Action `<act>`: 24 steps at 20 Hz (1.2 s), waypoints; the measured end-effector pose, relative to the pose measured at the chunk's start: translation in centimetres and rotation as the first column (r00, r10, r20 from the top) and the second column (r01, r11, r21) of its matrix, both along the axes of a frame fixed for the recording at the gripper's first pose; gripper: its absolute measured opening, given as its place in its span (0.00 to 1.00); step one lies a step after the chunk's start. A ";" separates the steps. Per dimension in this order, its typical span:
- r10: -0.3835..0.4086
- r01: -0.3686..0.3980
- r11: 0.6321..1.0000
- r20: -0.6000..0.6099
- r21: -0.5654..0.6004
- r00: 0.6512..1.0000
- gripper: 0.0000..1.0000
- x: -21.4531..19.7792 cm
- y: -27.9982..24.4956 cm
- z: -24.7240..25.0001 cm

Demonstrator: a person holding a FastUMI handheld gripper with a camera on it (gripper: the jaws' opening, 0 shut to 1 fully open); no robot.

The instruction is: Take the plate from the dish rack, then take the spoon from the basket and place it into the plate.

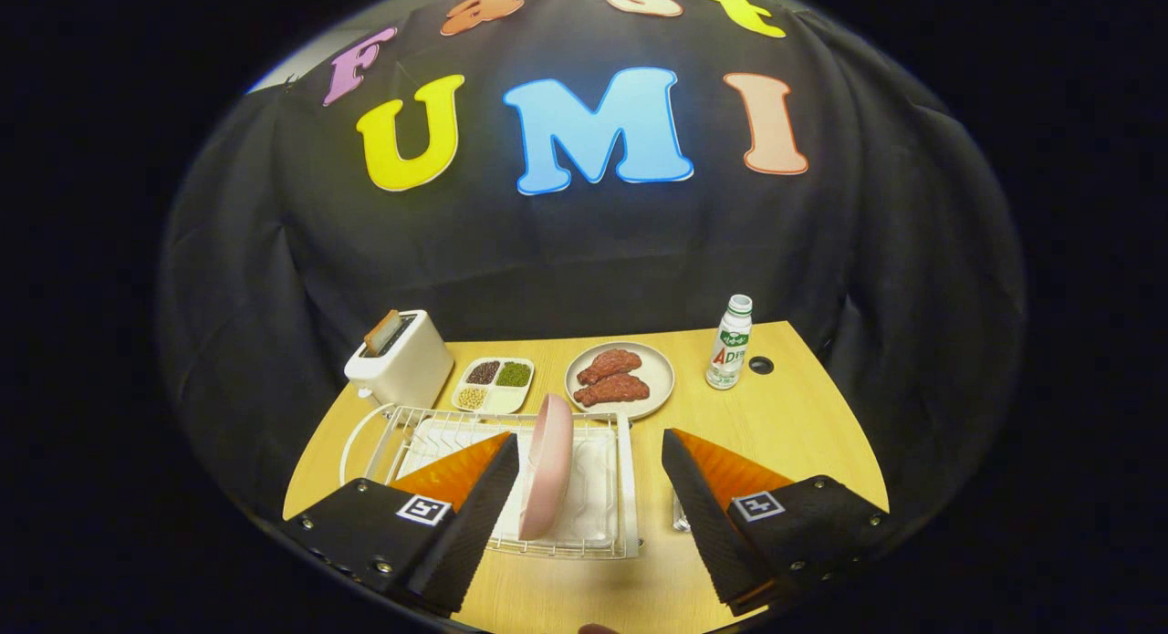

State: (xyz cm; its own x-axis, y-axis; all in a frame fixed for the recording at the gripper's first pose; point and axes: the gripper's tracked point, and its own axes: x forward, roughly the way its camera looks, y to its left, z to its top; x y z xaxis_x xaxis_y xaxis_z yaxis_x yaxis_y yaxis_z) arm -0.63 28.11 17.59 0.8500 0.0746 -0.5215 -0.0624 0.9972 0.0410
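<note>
The gripper [590,452] is spread wide and holding nothing, its fingers either side of the pink plate [547,465], which stands on edge in the white wire dish rack [628,488] near the table's [803,424] front edge. This looks like step one, the plate pickup: the next move calls for easing forward and closing squarely on that thin rim without snagging the wires. Beyond the rack sit a toaster [401,358], a sectioned tray of beans [494,384], a plate of meat [620,379] and a bottle [729,342]. I cannot make out the spoon basket.

Smooth matt pink plate [547,465] stands in white wire dish rack [584,488] on pale wood-look table [803,433]
</note>
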 end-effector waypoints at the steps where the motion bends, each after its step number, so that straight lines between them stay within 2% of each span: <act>1: 0.000 0.000 1.000 -0.022 -0.011 1.000 0.96 0.3 0.6 -0.2; 6: -0.020 0.013 0.999 -0.128 -0.049 0.992 0.96 1.8 2.5 -2.3; 10: -0.087 0.062 0.990 -0.202 -0.124 0.976 0.96 3.7 2.3 -4.4; 14: -0.158 0.108 0.975 -0.265 -0.194 0.951 0.91 4.5 1.9 -6.8; 18: -0.253 0.175 0.945 -0.279 -0.276 0.926 0.74 5.2 1.0 -8.1; 21: -0.300 0.212 0.929 -0.280 -0.303 0.912 0.37 5.7 0.9 -8.7; 22: -0.320 0.229 0.921 -0.275 -0.316 0.906 0.31 5.6 0.7 -9.0; 23: -0.316 0.225 0.922 -0.278 -0.317 0.907 0.18 5.7 0.8 -9.2; 24: -0.317 0.224 0.920 -0.275 -0.322 0.908 0.18 5.8 0.9 -9.0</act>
